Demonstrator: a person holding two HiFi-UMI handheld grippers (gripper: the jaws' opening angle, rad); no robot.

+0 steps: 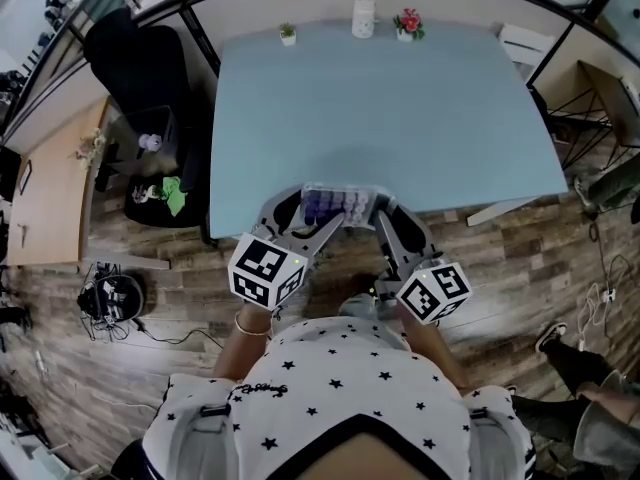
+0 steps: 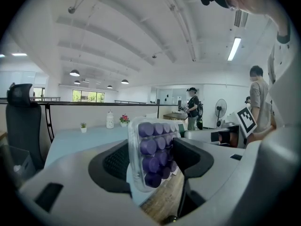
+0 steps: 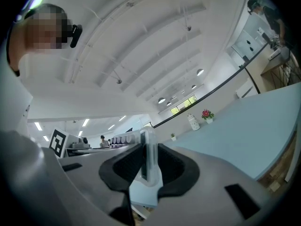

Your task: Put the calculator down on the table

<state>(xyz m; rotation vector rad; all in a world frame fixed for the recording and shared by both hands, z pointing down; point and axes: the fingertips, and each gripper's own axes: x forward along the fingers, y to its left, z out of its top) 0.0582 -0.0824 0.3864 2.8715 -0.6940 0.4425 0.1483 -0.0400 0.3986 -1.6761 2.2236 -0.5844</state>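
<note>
Head view. I hold the calculator [image 1: 336,206] between both tongs, over the near edge of the pale blue counter [image 1: 400,108]. Left tongs [image 1: 305,223] come at it from my left, right tongs [image 1: 383,230] from my right. Purple keys face up. It looks clear of the counter top, not resting on it. At the far edge stand a small potted plant [image 1: 288,34], a white jar [image 1: 363,16] and red flowers [image 1: 407,24], all well apart from my hands.

Left gripper view. The left tongs [image 2: 150,160] stand wide and are closed across the calculator's [image 2: 149,140] breadth, with a pad at each long side. Wooden floor shows below it and the counter [image 2: 75,140] lies beyond.

Right gripper view. The right tongs [image 3: 149,169] pinch the calculator [image 3: 148,160] edge-on across its thin body, and both pads press on it.

Step in hand, as I judge it: carrying in, set-down not yet done. The next move calls for bringing it forward over bare counter, lowering it level with keys up until the base meets the top, then opening both tongs together so it does not tip.

Writing: no brand or label is legible. The key legends are too small to read. Only the square marker patterns on the cubes stand out.
</note>
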